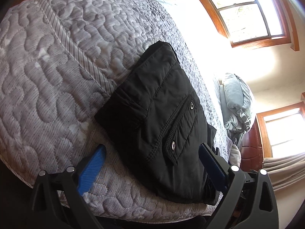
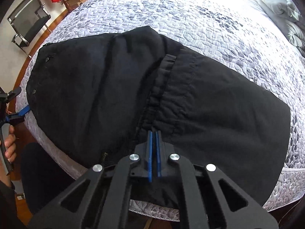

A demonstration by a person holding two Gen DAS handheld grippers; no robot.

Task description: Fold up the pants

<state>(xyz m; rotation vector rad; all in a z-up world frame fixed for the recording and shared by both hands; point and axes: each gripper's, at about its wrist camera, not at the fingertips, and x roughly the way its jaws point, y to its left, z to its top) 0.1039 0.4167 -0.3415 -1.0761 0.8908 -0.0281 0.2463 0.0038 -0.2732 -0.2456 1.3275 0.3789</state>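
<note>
The black, smooth-fabric pants [image 2: 133, 87] lie spread across the near edge of a bed topped by a grey-and-white quilted mattress cover [image 2: 190, 15], their lower side hanging slightly past the mattress edge. In the right wrist view the garment runs from left to right, with a gathered elastic band [image 2: 162, 87] crossing it roughly in the middle and 2 small metal eyelets near its left end.

The right gripper [image 2: 154, 133] points steeply down at the near edge of the pants, just below that gathered band. Its 2 blue ribbed fingers [image 2: 150, 152] are pressed together with only a thin slit between them, tips meeting the black cloth; whether a fold of fabric is caught between them cannot be told.

The left gripper [image 1: 152, 150] sits at the left end of the pants, low over the mattress edge. Its fingers [image 1: 91, 171] are spread wide, one over bare quilting beside the cloth and the other over the far edge of the garment, with a stitched pocket panel carrying 2 metal eyelets [image 1: 191, 106] between them. Neither pad presses on the fabric. In the right wrist view a hand [image 2: 10, 143] grips this tool's handle at the far left.

A pale grey-green pillow [image 1: 236, 99] rests at the far end of the bed, under a wood-framed window [image 1: 247, 13].
</note>
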